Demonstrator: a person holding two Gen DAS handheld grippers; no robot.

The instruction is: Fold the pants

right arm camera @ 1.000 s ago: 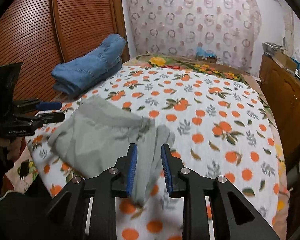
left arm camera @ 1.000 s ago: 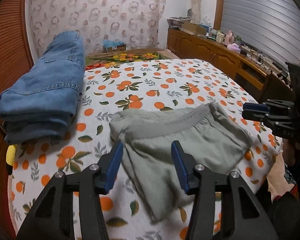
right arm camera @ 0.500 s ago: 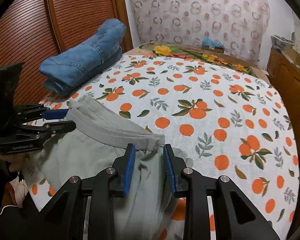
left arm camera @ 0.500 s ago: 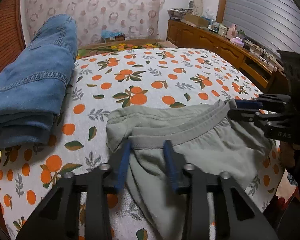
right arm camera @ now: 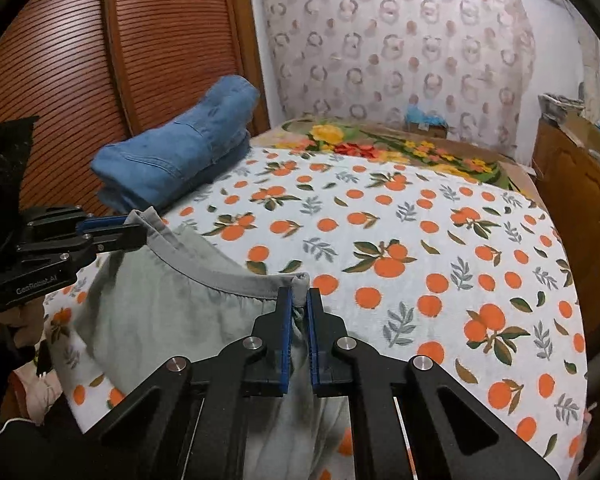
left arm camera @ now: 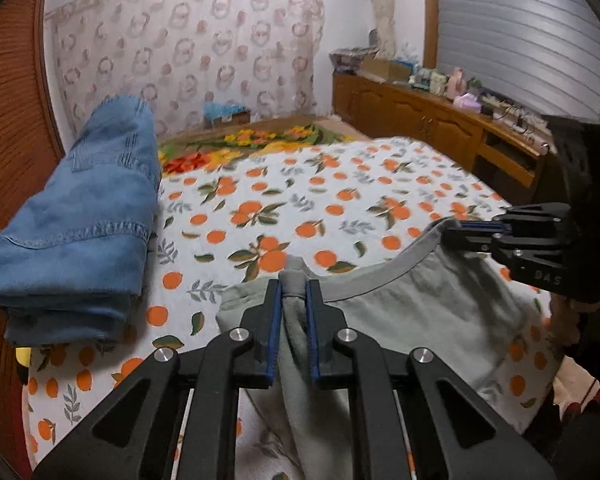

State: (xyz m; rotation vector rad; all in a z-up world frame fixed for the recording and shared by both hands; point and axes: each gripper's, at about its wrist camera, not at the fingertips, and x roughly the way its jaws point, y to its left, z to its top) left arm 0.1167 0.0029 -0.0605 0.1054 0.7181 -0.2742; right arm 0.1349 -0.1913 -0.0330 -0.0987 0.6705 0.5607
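Observation:
Grey-green pants [left arm camera: 412,312] hang by their waistband above the orange-print bed [left arm camera: 300,200]. My left gripper [left arm camera: 293,292] is shut on one end of the waistband; it also shows in the right wrist view [right arm camera: 136,226]. My right gripper [right arm camera: 299,300] is shut on the other end of the waistband; it shows at the right of the left wrist view [left arm camera: 452,230]. The waistband [right arm camera: 220,272] stretches between the two grippers. The pants legs [right arm camera: 172,320] drop below toward the bed's near edge, the lower part hidden behind the gripper bodies.
Folded blue jeans [left arm camera: 80,220] lie on the bed's left side against a wooden slatted wardrobe [right arm camera: 100,60]. A wooden dresser [left arm camera: 440,120] with clutter runs along the right wall. A flowered blanket [left arm camera: 252,144] lies at the bed's far end.
Both grippers closed on the waistband ends and lifted the pants off the bed; the waistband now stretches taut between them.

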